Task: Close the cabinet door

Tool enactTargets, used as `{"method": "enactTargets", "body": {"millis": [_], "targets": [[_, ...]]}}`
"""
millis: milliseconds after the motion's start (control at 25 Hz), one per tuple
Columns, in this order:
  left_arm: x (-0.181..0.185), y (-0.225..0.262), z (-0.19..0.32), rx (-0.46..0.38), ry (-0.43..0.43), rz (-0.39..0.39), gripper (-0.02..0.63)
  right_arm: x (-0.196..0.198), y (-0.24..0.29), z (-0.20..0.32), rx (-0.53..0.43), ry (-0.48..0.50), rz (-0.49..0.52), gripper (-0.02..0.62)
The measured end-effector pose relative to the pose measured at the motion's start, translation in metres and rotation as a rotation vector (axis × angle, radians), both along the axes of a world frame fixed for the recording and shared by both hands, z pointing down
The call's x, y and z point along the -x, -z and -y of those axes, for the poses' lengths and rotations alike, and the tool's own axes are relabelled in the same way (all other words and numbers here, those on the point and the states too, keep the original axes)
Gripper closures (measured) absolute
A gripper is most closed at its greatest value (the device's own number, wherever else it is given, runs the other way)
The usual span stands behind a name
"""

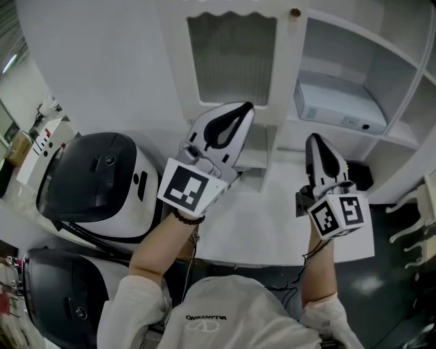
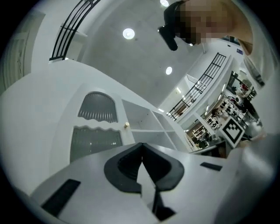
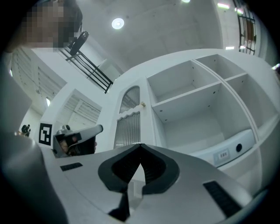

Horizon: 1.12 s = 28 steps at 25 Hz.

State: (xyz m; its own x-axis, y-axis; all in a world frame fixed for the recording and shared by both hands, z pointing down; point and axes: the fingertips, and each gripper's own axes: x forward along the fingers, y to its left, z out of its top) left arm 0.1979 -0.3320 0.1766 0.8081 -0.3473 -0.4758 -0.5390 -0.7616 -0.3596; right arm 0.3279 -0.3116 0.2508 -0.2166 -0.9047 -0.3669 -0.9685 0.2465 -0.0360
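The white cabinet door (image 1: 231, 58) has a ribbed glass panel and a small round knob (image 1: 295, 11) at its right edge. It looks flat against the cabinet front, beside open shelves (image 1: 361, 61). My left gripper (image 1: 245, 108) is held up in front of the door's lower part, jaws shut and empty, not touching it. My right gripper (image 1: 315, 138) is lower and to the right, before the shelves, also shut and empty. The left gripper view shows the door (image 2: 96, 140) and knob (image 2: 127, 125) beyond the closed tips (image 2: 141, 144). The right gripper view shows the door (image 3: 129, 127) past the closed tips (image 3: 140, 145).
A white boxy device (image 1: 340, 105) sits on the lower open shelf. A white counter (image 1: 272, 225) runs under the grippers. Two black-and-white round appliances (image 1: 95, 180) (image 1: 61, 293) stand at the left. A white chair (image 1: 409, 225) is at the far right on the dark floor.
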Motion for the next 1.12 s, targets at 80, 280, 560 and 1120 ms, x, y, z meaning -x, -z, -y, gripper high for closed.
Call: {"method": "enactTargets", "body": {"millis": [80,280,560,1120], "targets": [[0.017,-0.029,-0.003,0.054,0.019,0.016,0.601,-0.002,-0.010,-0.008,0.005,-0.017,0.004,0.586],[0.063,-0.091,0.000,0.199,0.087,-0.002,0.601,-0.006,-0.041,-0.020,0.046,-0.048,0.015,0.586],[0.102,-0.162,0.003,0.353,0.160,-0.014,0.601,-0.011,-0.082,-0.031,0.125,-0.093,0.045,0.586],[0.155,-0.191,0.003,0.417,0.216,-0.033,0.602,-0.015,-0.111,-0.048,0.197,-0.177,0.045,0.588]]}}
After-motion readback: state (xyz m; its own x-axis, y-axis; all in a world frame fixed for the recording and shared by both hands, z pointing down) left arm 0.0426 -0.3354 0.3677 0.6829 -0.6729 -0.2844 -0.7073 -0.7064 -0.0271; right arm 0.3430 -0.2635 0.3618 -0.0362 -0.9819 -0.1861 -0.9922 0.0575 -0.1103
